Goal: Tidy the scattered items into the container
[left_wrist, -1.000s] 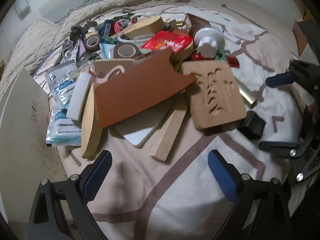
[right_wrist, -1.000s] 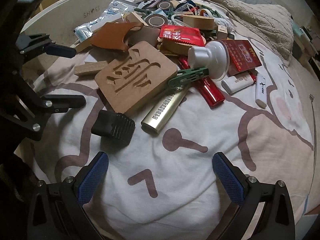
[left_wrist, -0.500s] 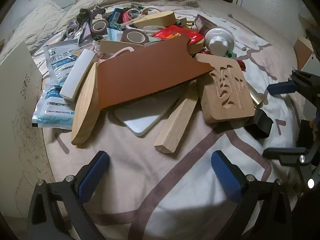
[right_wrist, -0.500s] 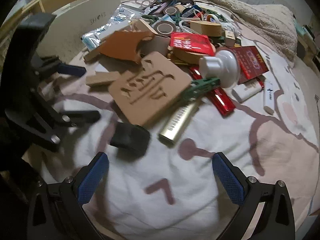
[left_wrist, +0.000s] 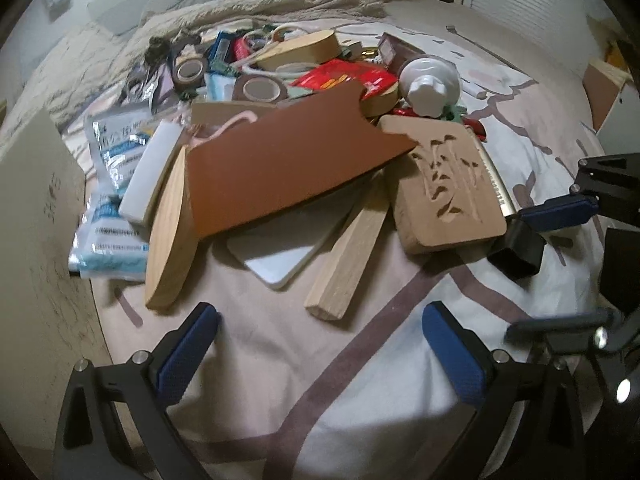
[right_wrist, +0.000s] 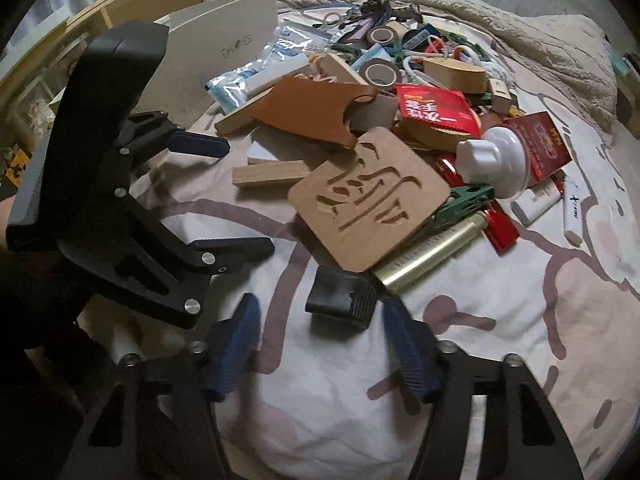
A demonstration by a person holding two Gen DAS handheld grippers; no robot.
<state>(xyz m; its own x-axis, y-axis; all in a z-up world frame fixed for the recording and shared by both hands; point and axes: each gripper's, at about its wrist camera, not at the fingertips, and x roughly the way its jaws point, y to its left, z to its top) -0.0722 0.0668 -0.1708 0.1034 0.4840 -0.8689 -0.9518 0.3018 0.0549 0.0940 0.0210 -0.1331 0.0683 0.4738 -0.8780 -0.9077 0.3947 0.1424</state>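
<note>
Narrowed from wide, right gripper [right_wrist: 320, 344] closing just short of black block [right_wrist: 340, 300], pads not touching; left gripper [left_wrist: 320, 344] wide, empty, over sheet [left_wrist: 260, 344].

Blurred by motion: blue pads [right_wrist: 234, 350] of the right gripper [right_wrist: 320, 354], jaws closing, nothing pressed between. Half buried under the brown board [left_wrist: 288, 164]: a white tablet [left_wrist: 280, 262]. Too small to read: print on the pale packets [left_wrist: 110, 240]. Cut by the left edge: white box [left_wrist: 36, 272].
</note>
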